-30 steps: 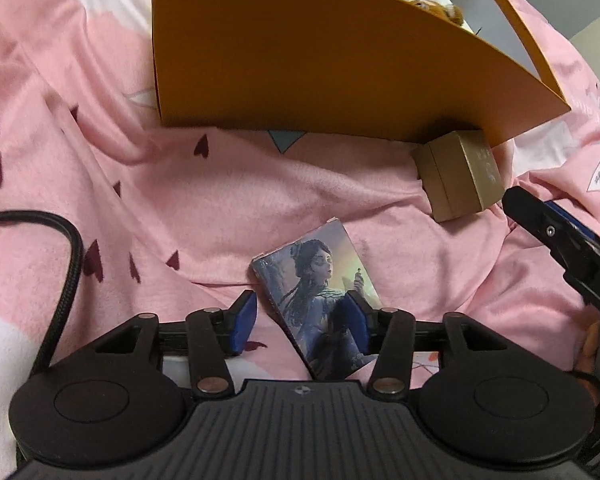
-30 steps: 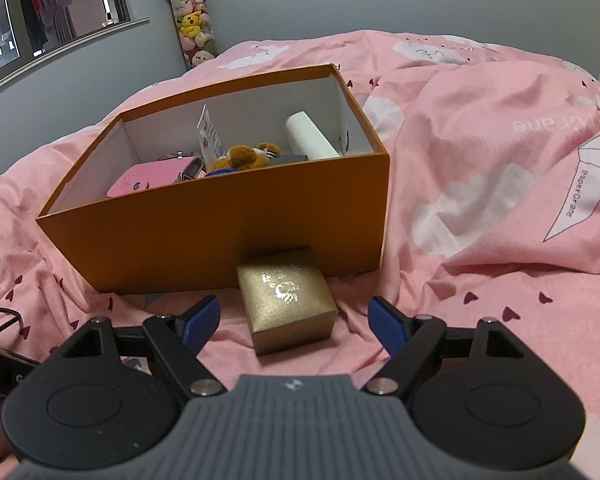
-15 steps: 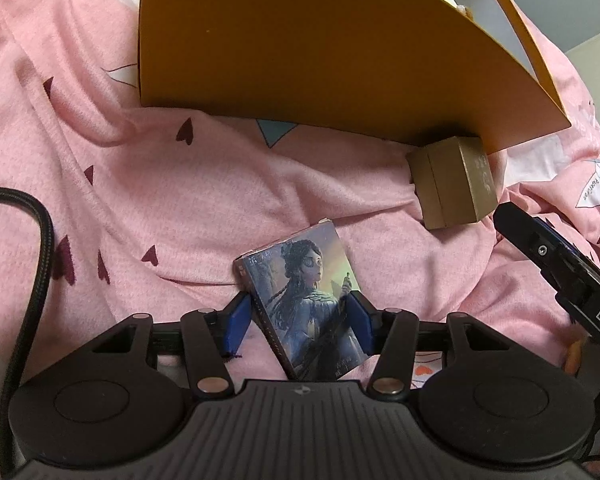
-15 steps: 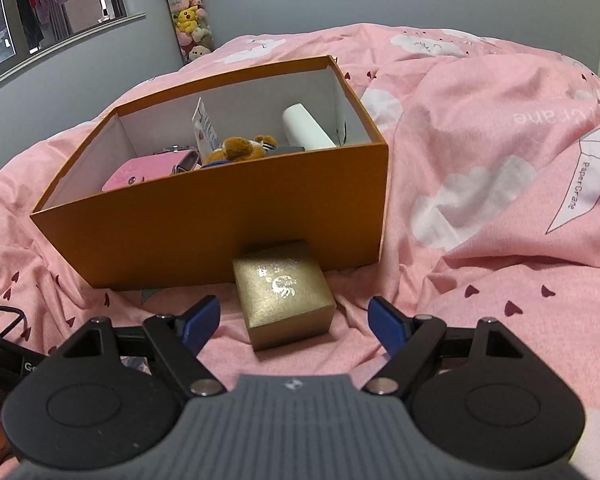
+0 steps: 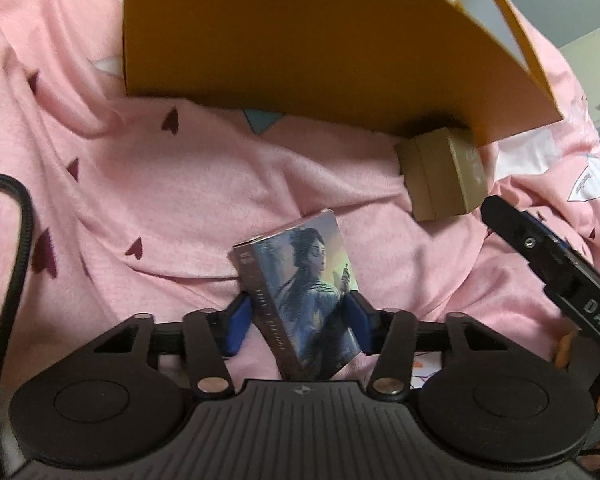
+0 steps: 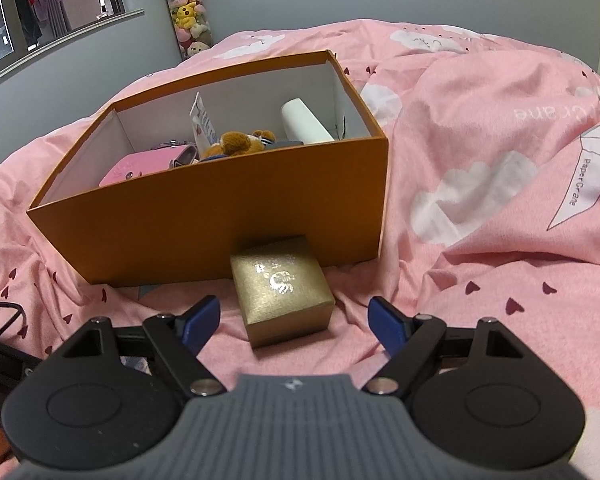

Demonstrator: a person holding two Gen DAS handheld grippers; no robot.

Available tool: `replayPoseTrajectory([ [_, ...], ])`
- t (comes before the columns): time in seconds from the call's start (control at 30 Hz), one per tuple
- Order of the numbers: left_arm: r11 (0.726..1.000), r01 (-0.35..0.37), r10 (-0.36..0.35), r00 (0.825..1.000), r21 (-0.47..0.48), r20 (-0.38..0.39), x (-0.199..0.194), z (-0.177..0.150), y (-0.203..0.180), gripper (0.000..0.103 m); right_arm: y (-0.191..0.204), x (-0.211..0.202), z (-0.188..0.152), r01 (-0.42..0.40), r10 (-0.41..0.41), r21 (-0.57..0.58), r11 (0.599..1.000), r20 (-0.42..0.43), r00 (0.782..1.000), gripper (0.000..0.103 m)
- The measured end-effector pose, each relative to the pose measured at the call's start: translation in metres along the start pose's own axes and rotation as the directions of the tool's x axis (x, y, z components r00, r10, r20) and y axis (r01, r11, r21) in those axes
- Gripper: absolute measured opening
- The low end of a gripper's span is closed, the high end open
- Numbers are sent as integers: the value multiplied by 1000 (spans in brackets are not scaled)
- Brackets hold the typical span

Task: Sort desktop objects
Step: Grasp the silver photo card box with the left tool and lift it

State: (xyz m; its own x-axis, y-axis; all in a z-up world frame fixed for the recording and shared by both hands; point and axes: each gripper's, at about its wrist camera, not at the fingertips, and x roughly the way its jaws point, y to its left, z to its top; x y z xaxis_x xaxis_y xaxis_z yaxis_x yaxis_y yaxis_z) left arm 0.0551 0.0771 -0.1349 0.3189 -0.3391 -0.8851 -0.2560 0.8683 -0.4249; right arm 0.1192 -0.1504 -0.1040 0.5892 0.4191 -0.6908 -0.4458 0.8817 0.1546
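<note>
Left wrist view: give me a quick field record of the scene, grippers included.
surface: pink bedspread
left hand-held gripper: jaws closing around the picture box; its near end is between the blue pads
right hand-held gripper: open, nothing between the pads
gold box: on the bedspread, against the orange box's front wall
orange box: open, already holds several items
</note>
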Motion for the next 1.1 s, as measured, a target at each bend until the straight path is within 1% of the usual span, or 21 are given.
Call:
replayPoseTrajectory([
  [0.1,1000,15,-16,999,24,52,-13,-3,-5,39,0,0,0,-1,1,2,1000,0,1000,83],
  [0.2,997,49,-53,995,53,89,-21,-7,-11,34,-1,0,0,0,0,2,1000,0,1000,83],
  [0.27,995,62,-70,993,83,95,-23,-6,-17,34,-1,0,0,0,0,2,1000,0,1000,83],
  [0.33,993,60,-69,993,100,93,-22,-5,-20,34,-1,0,0,0,0,2,1000,0,1000,83],
  [0.47,994,71,-79,992,84,103,-16,-4,-24,33,0,2,-1,9,-9,-3,1000,-9,1000,77],
  [0.57,993,74,-84,989,87,119,-12,-4,-30,31,1,2,-1,11,-11,-9,1000,-14,1000,76],
  [0.63,992,62,-76,988,107,132,-16,-4,-33,30,3,3,0,4,-5,-26,1000,-21,1000,73],
  [0.7,991,39,-58,988,131,146,-22,-3,-36,27,6,4,3,-12,10,-49,999,-30,999,73],
  [0.8,986,-18,-13,983,169,181,-35,-2,-38,27,12,9,11,-28,22,-102,994,-57,998,72],
  [0.9,977,-85,40,973,194,226,-46,0,-39,26,15,18,18,-27,13,-154,988,-87,996,72],
  [0.93,976,-96,49,971,196,234,-48,1,-38,26,16,20,20,-24,10,-164,986,-89,996,72],
  [1.1,983,-83,46,974,165,221,-45,9,-27,26,14,32,29,-31,11,-182,983,-108,994,72],
])
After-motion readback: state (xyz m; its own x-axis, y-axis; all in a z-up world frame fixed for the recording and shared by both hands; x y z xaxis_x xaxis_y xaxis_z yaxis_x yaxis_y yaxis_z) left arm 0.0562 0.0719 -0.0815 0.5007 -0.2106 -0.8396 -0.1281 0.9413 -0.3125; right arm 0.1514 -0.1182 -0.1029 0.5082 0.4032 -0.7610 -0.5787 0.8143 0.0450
